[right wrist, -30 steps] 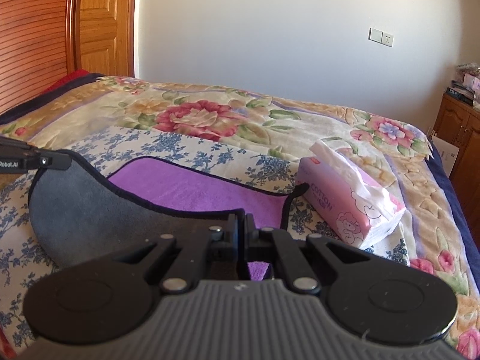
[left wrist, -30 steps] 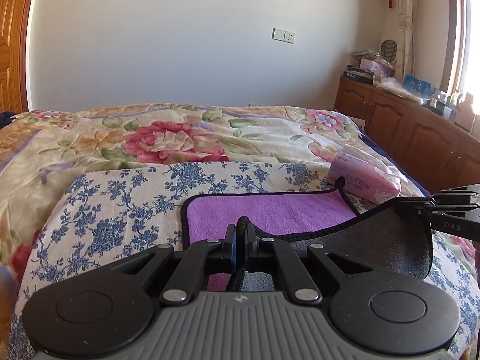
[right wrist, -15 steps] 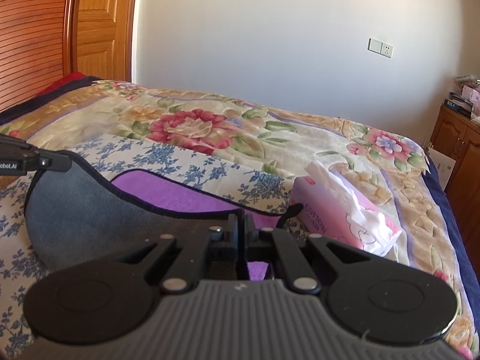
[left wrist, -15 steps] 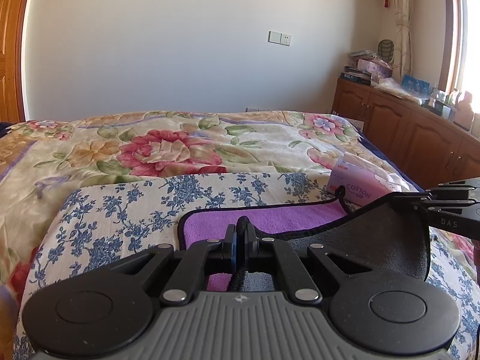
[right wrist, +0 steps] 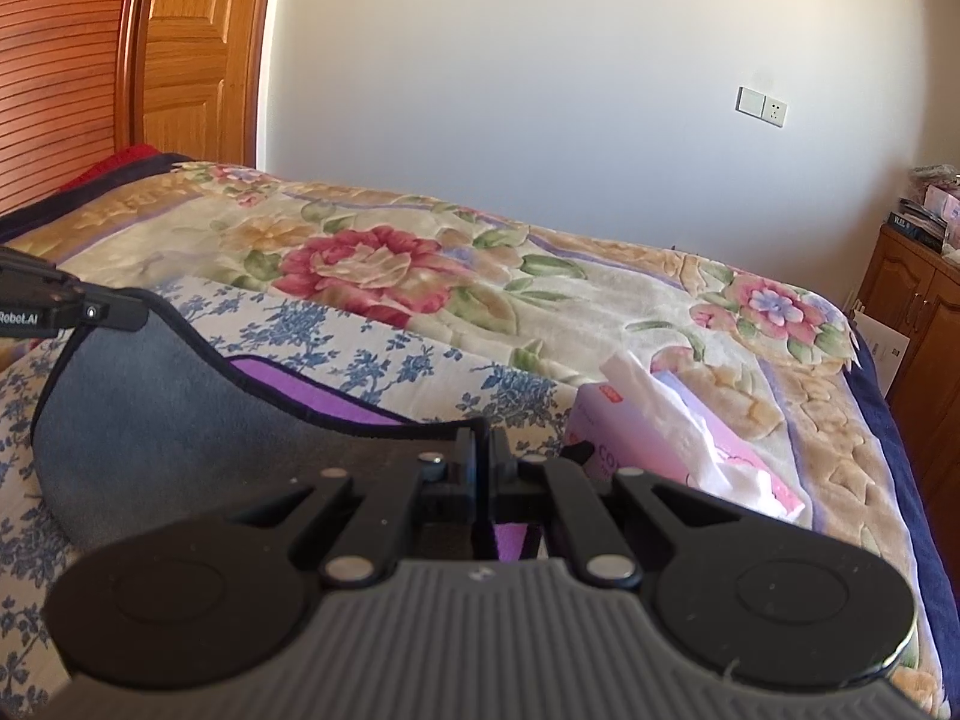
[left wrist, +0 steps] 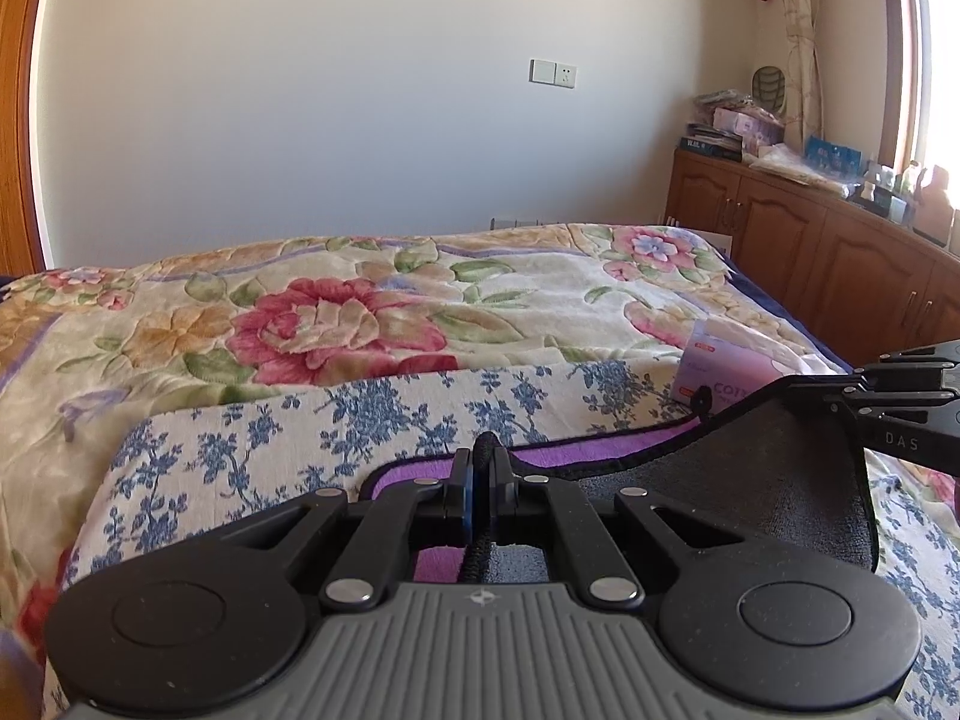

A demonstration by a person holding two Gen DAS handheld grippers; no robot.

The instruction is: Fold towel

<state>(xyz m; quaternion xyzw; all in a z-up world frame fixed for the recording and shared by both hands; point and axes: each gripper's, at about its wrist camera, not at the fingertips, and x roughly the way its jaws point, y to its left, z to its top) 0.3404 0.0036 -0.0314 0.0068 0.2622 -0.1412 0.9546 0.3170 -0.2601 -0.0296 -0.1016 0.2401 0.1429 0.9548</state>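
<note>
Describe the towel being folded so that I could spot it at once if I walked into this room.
Find the bed with the big floral blanket, then the blue-flowered cloth lying over its near end. The towel lies on that cloth, its near edge lifted by the left gripper and the right gripper. It alone is plain: purple on one face, grey on the other, with dark trim.

Black two-finger left gripper (left wrist: 482,468) with grey ribbed body, silver rivets, round black discs, matching right gripper (right wrist: 482,462), white lettering on finger sides
</note>
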